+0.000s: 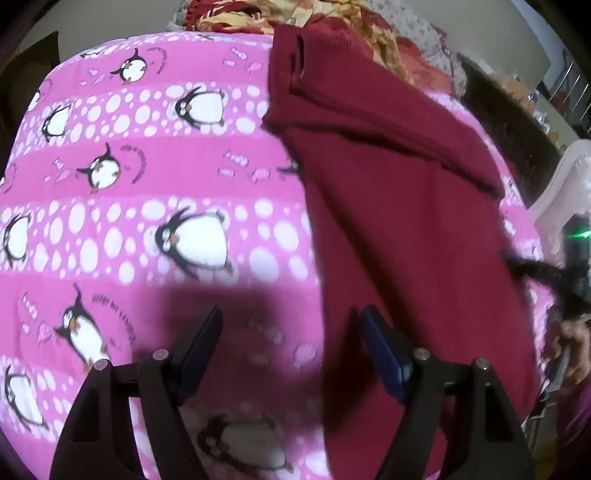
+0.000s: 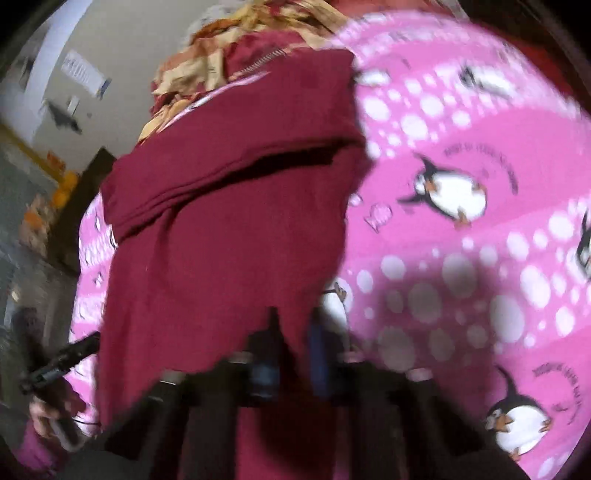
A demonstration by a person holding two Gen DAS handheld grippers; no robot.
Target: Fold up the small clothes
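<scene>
A maroon garment [image 1: 406,221] lies partly folded on a pink penguin-print bedsheet [image 1: 147,177], a folded band running across its upper part. My left gripper [image 1: 291,328] is open just above the sheet. Its left finger is over bare sheet and its right finger [image 1: 380,354] is over the garment's left edge, with nothing pinched. In the right wrist view the same garment [image 2: 229,229] fills the centre, and my right gripper [image 2: 295,332] is shut on its near edge, maroon cloth bunched between the fingers. A hand [image 1: 569,354] shows at the far right of the left wrist view.
A crumpled red-and-cream patterned fabric [image 1: 295,14] is heaped at the far end of the bed [image 2: 480,240]. White furniture [image 1: 569,184] and a dark object [image 1: 509,122] stand beyond the bed's right side. A hand [image 2: 48,406] holding the other gripper shows at lower left of the right wrist view.
</scene>
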